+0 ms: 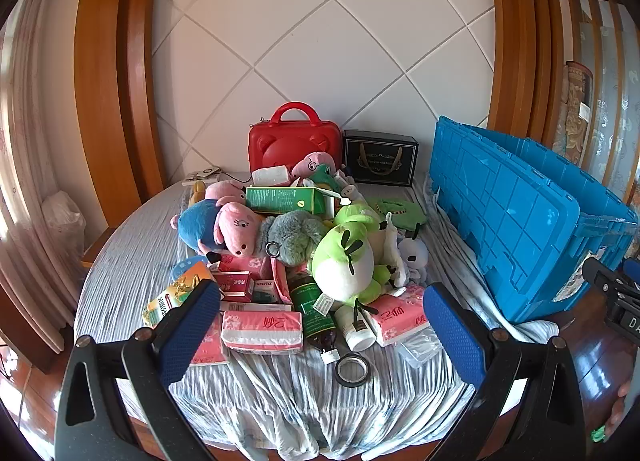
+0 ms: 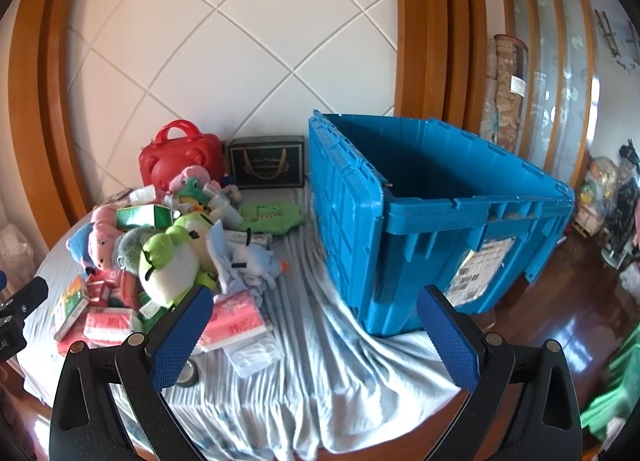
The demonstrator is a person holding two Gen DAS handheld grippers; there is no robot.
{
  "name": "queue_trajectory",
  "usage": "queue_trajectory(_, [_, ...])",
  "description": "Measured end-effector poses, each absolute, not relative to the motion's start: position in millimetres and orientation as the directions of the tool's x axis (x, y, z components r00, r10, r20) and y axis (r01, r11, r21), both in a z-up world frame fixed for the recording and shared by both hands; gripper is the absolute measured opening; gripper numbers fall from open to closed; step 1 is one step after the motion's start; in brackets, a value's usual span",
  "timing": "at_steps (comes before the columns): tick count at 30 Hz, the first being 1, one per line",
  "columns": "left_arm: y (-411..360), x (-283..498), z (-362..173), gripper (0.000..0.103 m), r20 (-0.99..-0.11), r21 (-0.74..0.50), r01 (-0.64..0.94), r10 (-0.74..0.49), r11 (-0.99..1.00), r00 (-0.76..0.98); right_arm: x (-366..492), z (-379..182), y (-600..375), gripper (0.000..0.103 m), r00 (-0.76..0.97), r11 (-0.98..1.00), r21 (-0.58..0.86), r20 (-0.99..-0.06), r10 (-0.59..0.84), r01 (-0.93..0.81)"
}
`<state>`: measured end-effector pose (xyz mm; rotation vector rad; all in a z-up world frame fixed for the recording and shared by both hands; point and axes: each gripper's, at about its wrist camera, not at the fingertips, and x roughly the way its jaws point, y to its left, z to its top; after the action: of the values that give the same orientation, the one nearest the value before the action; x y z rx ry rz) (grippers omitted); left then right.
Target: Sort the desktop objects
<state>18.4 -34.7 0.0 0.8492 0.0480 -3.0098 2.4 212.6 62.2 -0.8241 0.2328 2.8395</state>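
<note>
A heap of objects lies on a round table under a pale blue cloth (image 1: 280,393): a green frog plush (image 1: 348,257), a pink pig plush (image 1: 234,227), a grey plush (image 1: 294,235), pink tissue packs (image 1: 262,331), a dark bottle (image 1: 316,313), small boxes, a roll of black tape (image 1: 353,369). My left gripper (image 1: 320,325) hovers open before the heap's near side, nothing between its fingers. My right gripper (image 2: 316,333) is open too, above the cloth between the heap (image 2: 168,257) and a blue crate (image 2: 432,213), whose lid hangs open.
A red case (image 1: 294,139) and a black gift box (image 1: 379,159) stand against the tiled wall at the back. The blue crate (image 1: 520,217) fills the table's right side. Dark wooden floor (image 2: 580,321) lies to the right, with clutter in the far corner.
</note>
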Motion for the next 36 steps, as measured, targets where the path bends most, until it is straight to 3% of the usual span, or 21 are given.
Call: queue_trajectory(36, [-37,14,-10,0.103,-0.549,-0.011,0.066,-0.049,-0.998,-0.834,-12,49,217,0.103,-0.82,-0.972,0.136,-0.566,0.081,-0.19])
